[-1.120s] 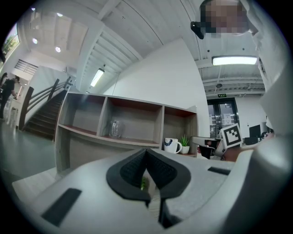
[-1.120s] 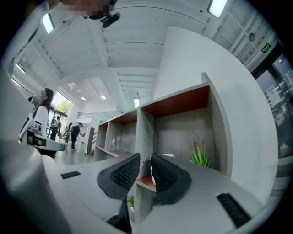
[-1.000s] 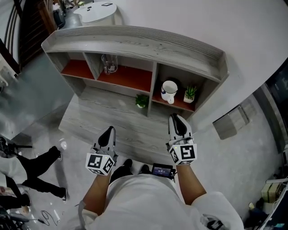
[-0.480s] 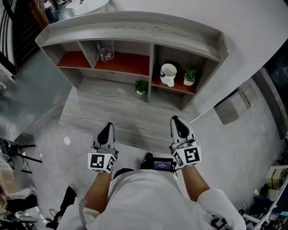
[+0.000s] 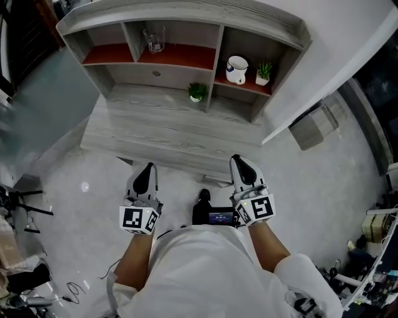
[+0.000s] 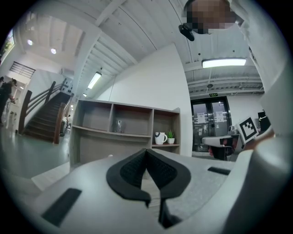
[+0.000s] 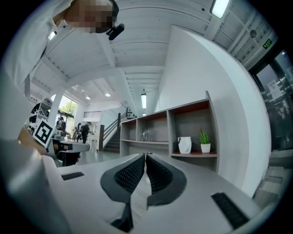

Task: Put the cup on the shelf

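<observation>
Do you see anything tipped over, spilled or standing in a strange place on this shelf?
Nothing stands out. The white cup stands upright in the right compartment of the shelf, beside a small potted plant. The glass is upright in the middle compartment, and a second plant sits on the lower board. No spill shows.

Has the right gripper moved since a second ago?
Yes. The right gripper has drawn back from the shelf, and is now farther from the cup.

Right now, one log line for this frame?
cup: upright on shelf, right compartment, beside potted plant | left gripper: shut, empty | right gripper: shut, empty
</observation>
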Available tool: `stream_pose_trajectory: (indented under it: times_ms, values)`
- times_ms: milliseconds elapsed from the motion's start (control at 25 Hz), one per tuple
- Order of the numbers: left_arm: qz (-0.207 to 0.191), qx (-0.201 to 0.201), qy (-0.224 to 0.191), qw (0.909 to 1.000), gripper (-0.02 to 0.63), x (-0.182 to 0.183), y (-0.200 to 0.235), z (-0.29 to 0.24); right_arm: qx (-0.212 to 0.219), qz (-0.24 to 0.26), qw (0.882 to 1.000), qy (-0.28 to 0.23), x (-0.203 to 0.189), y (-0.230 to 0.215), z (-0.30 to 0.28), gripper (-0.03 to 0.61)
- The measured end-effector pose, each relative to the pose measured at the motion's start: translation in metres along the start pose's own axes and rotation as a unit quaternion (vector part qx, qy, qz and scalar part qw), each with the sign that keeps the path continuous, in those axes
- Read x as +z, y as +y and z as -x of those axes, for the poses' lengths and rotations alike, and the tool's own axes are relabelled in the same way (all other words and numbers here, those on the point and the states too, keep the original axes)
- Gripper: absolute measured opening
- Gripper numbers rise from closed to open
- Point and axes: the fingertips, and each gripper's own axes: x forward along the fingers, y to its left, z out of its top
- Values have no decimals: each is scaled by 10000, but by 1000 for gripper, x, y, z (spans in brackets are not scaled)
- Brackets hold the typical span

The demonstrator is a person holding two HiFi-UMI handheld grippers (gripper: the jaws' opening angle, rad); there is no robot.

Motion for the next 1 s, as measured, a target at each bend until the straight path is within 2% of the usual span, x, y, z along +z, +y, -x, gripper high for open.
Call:
stream_pose_trajectory:
  times_ms: [200,320,480,640,800,1000]
  values:
    - [28,21,18,10000,9,-6,0,53,-56,98,9999,-12,0,48,28,38]
    - [-198,-17,40,9998,9,-4,-8,79,-184,90,9998,36,-5,65,46,38]
    - [-461,-28,49,9989,9,-1,-21,104,-52,106,9999,123,-8,86,67,38]
    - [-352,63,-3,9994,9,-3,-28,118,131,304,9994,25,-4,98,83,38]
    - [-18,229,24,9997,9,-7,-36,125,218,248,9995,20,-5,92,94,38]
    - [3,398,102,9992,9,-5,-57,122,219,59,9997,-76,6,66,108,38]
